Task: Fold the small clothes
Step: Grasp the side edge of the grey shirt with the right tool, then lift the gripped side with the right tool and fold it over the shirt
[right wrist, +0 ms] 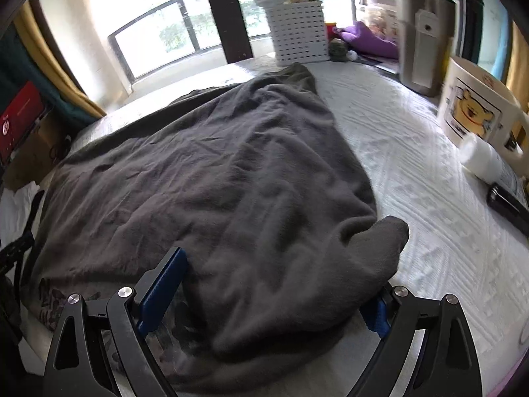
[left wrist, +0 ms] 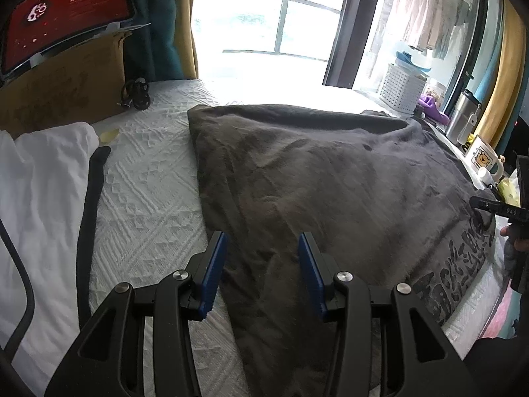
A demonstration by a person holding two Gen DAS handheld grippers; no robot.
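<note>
From my remote station, left wrist view first. At nine o'clock a white garment (left wrist: pixel 43 178) with a dark strap runs off the frame edge. At ten o'clock a red screen (left wrist: pixel 66 13) sits on a cardboard box (left wrist: pixel 62 89); its text is too small to read. The window (left wrist: pixel 264 23) at twelve is blown out. The dark grey shirt (left wrist: pixel 314 182) lies spread on the white bedspread (left wrist: pixel 148 178), filling centre to three o'clock; its printed lettering at four o'clock is partly cut off. At three o'clock the right gripper shows only as a black fragment.

The left gripper (left wrist: pixel 263 274) stands partly open, its blue pads apart over the shirt's near edge, gripping nothing I can see.

The right wrist view alone shows the shirt's bunched sleeve (right wrist: pixel 380 241) at four o'clock, plus a white basket (right wrist: pixel 297 29), a bear-print mug (right wrist: pixel 476 106) and a steel tumbler (right wrist: pixel 423 33).

The right gripper (right wrist: pixel 277 301) stands wide. Cloth is heaped between its fingers and hides the right pad almost wholly, so I cannot tell whether the pads press it.
</note>
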